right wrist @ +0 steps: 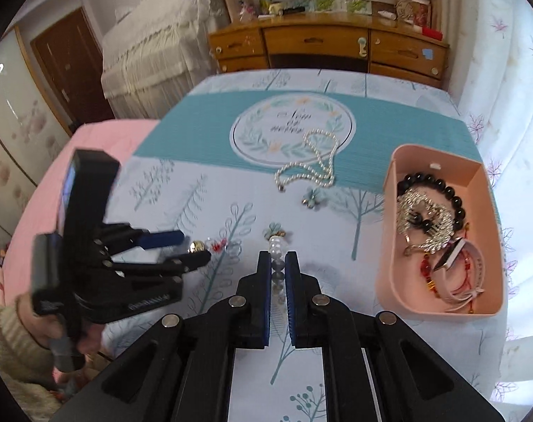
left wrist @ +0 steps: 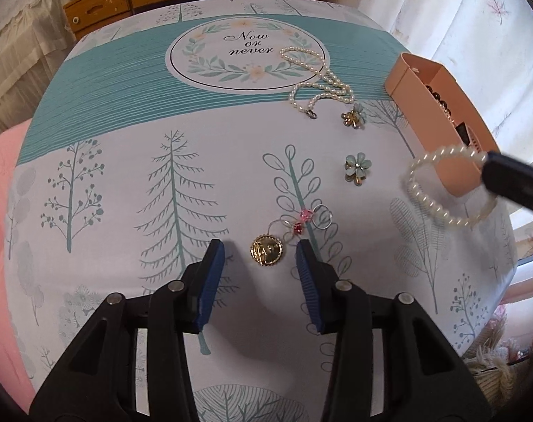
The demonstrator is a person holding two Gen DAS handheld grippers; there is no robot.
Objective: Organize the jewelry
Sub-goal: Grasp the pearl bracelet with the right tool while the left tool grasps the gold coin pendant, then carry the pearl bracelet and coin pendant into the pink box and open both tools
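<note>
Risk: white pearl bracelet (left wrist: pixel 445 190), pinched by right hand-held gripper (right wrist: pixel 277 274), may slip short of pink tray (right wrist: pixel 393 246); left hand-held gripper (left wrist: pixel 261 249), partly open, straddles gold round brooch (left wrist: pixel 266 249).

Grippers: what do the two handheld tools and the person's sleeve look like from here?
Both the left gripper and the right gripper are black plastic linkages with silver rivets and ribbed blue pads on the jaws. The left one has pale lettering along its body. The sleeve is cream knit.

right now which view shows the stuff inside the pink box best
The right wrist view: it looks down into the pink box, showing beads, a watch and chains. The left wrist view shows mostly its outer wall and a sliver of contents.
</note>
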